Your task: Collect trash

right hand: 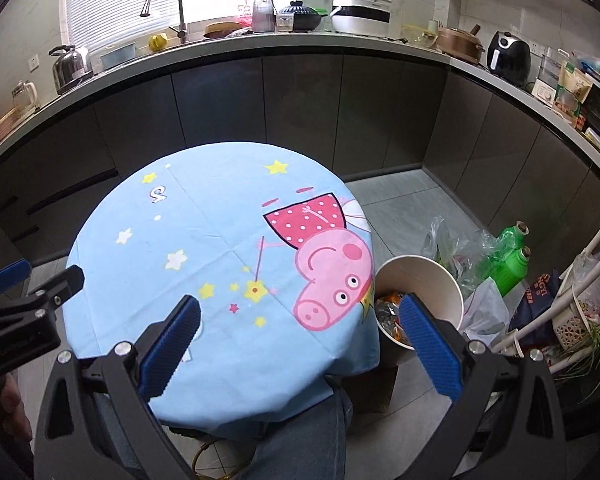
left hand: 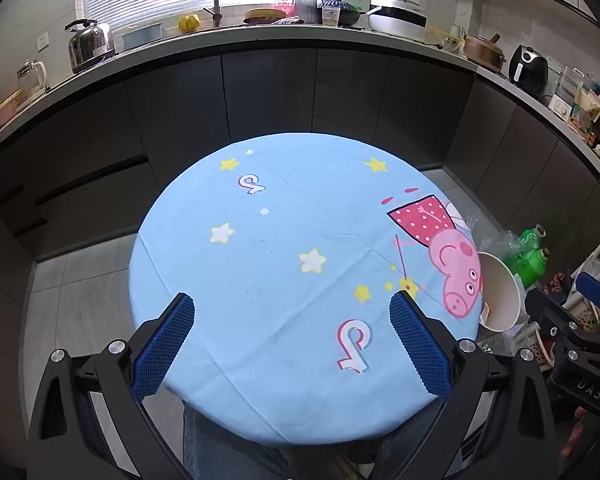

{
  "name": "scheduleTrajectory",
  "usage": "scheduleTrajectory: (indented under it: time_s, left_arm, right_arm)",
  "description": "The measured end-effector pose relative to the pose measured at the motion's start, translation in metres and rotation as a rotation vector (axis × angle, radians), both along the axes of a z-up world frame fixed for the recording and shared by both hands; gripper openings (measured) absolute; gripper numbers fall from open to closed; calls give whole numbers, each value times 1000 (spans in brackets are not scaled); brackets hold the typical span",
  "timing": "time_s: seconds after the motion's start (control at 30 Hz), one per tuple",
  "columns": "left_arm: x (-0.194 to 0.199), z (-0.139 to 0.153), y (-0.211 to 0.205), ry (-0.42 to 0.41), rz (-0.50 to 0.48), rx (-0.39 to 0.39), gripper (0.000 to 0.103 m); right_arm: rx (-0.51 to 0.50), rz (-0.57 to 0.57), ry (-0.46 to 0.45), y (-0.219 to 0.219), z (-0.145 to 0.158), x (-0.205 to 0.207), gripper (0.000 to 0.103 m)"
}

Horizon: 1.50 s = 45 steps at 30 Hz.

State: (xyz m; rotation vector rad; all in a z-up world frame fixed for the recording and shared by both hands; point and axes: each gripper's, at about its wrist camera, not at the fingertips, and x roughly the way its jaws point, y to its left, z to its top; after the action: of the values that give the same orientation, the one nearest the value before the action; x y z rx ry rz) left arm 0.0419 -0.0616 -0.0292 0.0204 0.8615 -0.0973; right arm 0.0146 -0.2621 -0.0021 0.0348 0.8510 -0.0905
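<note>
A round table with a blue cartoon-pig cloth (left hand: 284, 248) fills the middle of both views (right hand: 204, 216). A white paper bucket (left hand: 500, 296) stands just off its right edge; in the right wrist view the bucket (right hand: 436, 280) holds crumpled wrappers (right hand: 388, 310). My left gripper (left hand: 292, 308) is open and empty above the table's near part. My right gripper (right hand: 300, 312) is open and empty over the table's right edge, its right finger (right hand: 428, 340) in front of the bucket.
Clear plastic bags (right hand: 460, 252) and green bottles (right hand: 512, 256) lie on the floor right of the bucket. A white rack (right hand: 580, 296) stands at far right. Dark cabinets and a cluttered kitchen counter (left hand: 300, 36) run behind the table. A person's jeans (right hand: 300, 440) show below.
</note>
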Motion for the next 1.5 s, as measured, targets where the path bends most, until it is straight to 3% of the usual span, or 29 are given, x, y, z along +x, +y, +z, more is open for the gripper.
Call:
scheduleTrajectory:
  time_s: [1.5]
  left_arm:
    - [0, 2, 4, 3, 5, -24, 94]
  right_arm:
    - [-10, 22, -9, 9, 5, 3, 100]
